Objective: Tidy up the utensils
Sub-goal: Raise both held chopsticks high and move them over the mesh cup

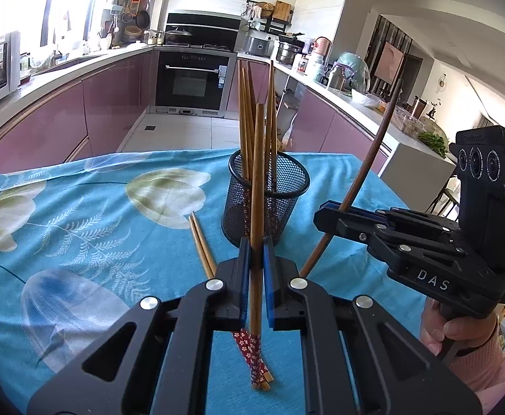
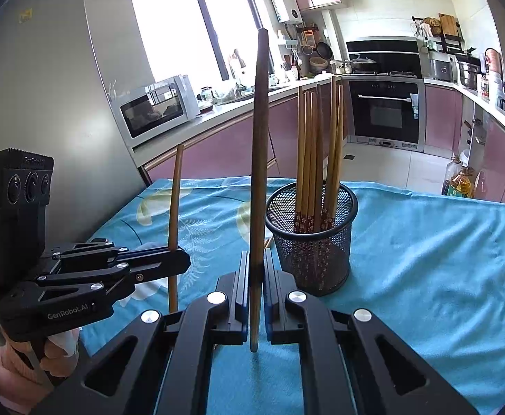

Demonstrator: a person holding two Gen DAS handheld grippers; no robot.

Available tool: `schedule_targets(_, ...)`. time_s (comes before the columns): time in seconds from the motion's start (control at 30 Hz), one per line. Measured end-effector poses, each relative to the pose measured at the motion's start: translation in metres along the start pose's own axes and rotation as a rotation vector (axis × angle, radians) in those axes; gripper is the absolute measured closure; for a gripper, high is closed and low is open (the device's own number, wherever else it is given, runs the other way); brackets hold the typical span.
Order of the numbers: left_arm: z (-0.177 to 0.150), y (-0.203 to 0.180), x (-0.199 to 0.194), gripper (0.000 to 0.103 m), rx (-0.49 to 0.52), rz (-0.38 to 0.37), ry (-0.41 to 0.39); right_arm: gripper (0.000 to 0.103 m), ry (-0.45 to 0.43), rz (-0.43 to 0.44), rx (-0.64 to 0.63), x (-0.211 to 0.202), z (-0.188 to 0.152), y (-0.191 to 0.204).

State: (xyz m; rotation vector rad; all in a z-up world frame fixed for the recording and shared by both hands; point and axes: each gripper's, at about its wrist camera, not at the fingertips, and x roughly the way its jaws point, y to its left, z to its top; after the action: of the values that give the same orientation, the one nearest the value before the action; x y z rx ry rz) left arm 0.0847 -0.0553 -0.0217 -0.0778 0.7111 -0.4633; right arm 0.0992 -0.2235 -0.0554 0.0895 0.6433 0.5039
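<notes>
We see the left gripper [image 1: 256,252] clamped on one upright brown wooden chopstick [image 1: 257,186] and the right gripper [image 2: 255,269] clamped on another [image 2: 259,159], both just before the black wire-mesh cup [image 2: 312,242] that holds more chopsticks on the blue flowered tablecloth [image 2: 425,259].

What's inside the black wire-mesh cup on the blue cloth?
The black wire-mesh cup holds a bunch of brown wooden chopsticks standing upright, their red flower-patterned ends down. Through the mesh, the patterned ends show dimly; the cup's bottom and exact count stay hidden.
</notes>
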Motion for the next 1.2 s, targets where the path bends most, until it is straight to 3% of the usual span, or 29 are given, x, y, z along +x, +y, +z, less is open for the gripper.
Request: schedule_targets(1.2,0.028,-0.005,-0.008,0.095,0.002,-0.021,-0.066,0.097,-0.07,-0.014,-0.009,-0.021,0.021,-0.003)
